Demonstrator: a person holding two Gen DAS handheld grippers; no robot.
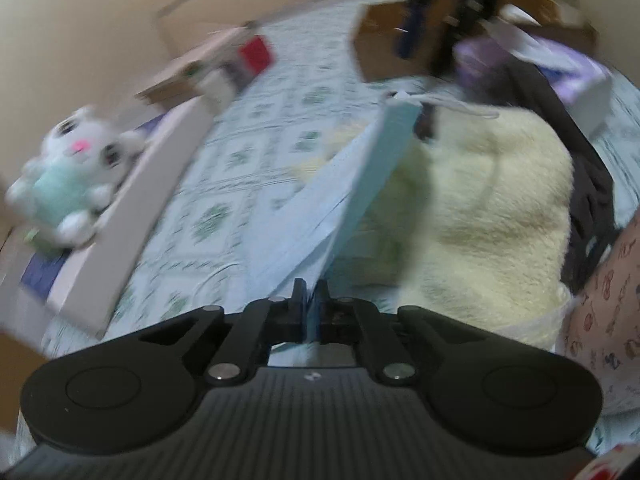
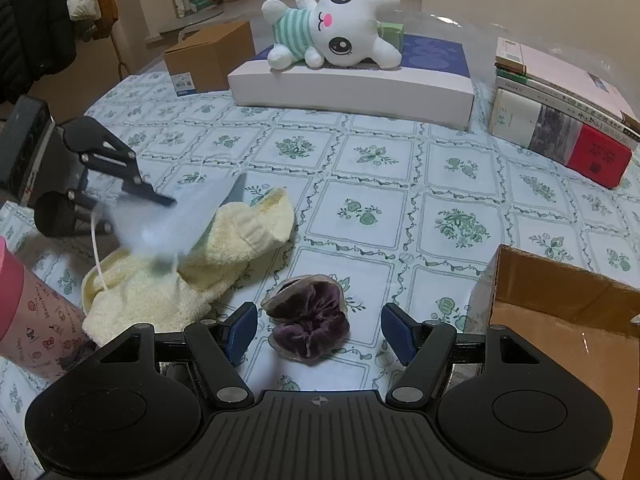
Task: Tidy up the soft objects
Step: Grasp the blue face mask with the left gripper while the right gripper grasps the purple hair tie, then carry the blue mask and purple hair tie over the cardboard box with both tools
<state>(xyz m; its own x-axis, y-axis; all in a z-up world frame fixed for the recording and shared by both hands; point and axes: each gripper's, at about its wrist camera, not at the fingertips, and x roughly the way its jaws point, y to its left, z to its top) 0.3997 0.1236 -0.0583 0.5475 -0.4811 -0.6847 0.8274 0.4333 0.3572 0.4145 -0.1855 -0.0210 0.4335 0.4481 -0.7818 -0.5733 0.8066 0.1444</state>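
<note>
My left gripper [image 1: 311, 294] is shut on a light blue face mask [image 1: 340, 184] and holds it above a cream fluffy towel [image 1: 480, 216]. In the right wrist view the left gripper [image 2: 160, 200] is at the left with the blurred mask [image 2: 180, 220] over the towel [image 2: 168, 288]. My right gripper [image 2: 320, 330] is open and empty, its blue pads [image 2: 244, 326] either side of a crumpled purple velvet scrunchie [image 2: 310, 326] on the tablecloth. A white plush bunny [image 2: 336, 30] lies on a flat white box [image 2: 352, 88] at the back; it also shows in the left wrist view [image 1: 72, 176].
An open cardboard box [image 2: 560, 320] stands at the right front. A stack of books [image 2: 560, 120] sits back right. A small closed carton [image 2: 212, 56] is back left. A pink patterned sleeve [image 2: 28, 312] is at the left edge. The floral tablecloth [image 2: 400, 208] covers the table.
</note>
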